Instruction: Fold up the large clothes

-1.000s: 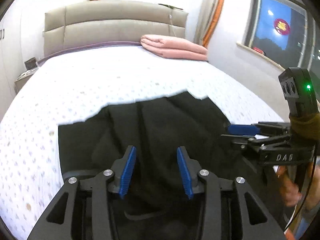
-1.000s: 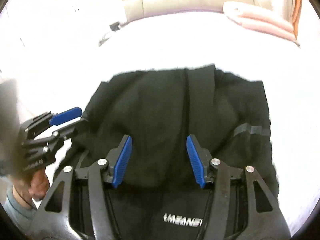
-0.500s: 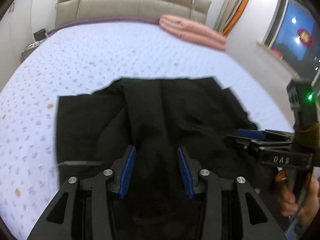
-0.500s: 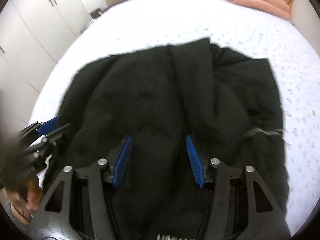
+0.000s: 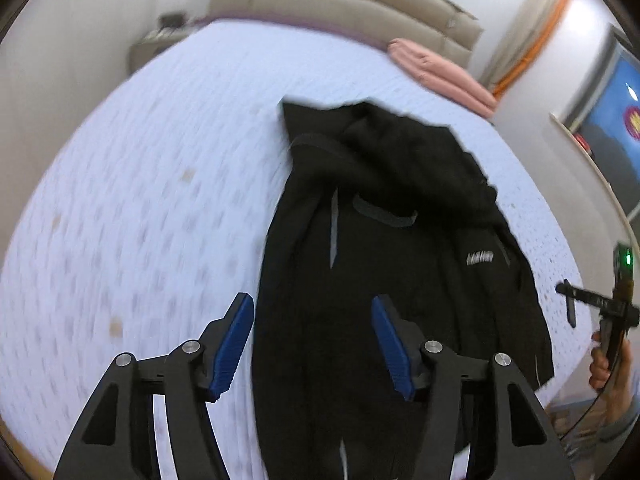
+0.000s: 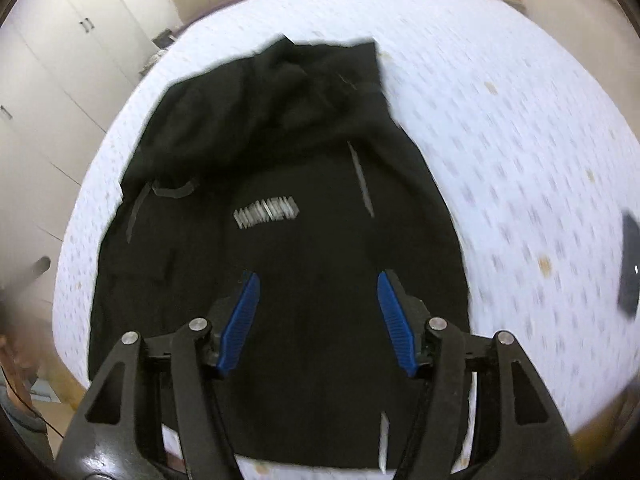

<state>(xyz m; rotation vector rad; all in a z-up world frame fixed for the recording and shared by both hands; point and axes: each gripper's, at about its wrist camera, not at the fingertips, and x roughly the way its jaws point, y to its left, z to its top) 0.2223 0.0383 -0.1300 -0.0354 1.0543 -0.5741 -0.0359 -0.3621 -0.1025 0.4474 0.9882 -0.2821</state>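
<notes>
Left gripper (image 5: pixel 312 342): blue-padded fingers (image 5: pixel 234 344) spread wide apart, holding nothing, raised above the near hem of the black jacket (image 5: pixel 384 264). No contact between the pads and the cloth is visible.

Right gripper (image 6: pixel 318 322): blue-padded fingers (image 6: pixel 240 322) equally wide apart, empty, positioned over the lower middle of the jacket. In the left wrist view the same tool appears at the right frame edge, gripped by the person's right hand (image 5: pixel 606 364), well clear of the garment's right side.

The jacket lies spread lengthwise on the bed (image 5: pixel 152 208), hem toward the cameras, bunched hood end farther away. A light printed logo (image 6: pixel 266 213) sits on the chest area; thin grey stripes run down both sides. The fabric is wrinkled and piled toward the far end.

A small dark flat object (image 6: pixel 629 264) lies on the patterned sheet well to the right of the jacket; blur prevents identification.

Beyond the jacket, a folded pink blanket (image 5: pixel 440 76) rests near the beige padded headboard (image 5: pixel 340 4)
</notes>
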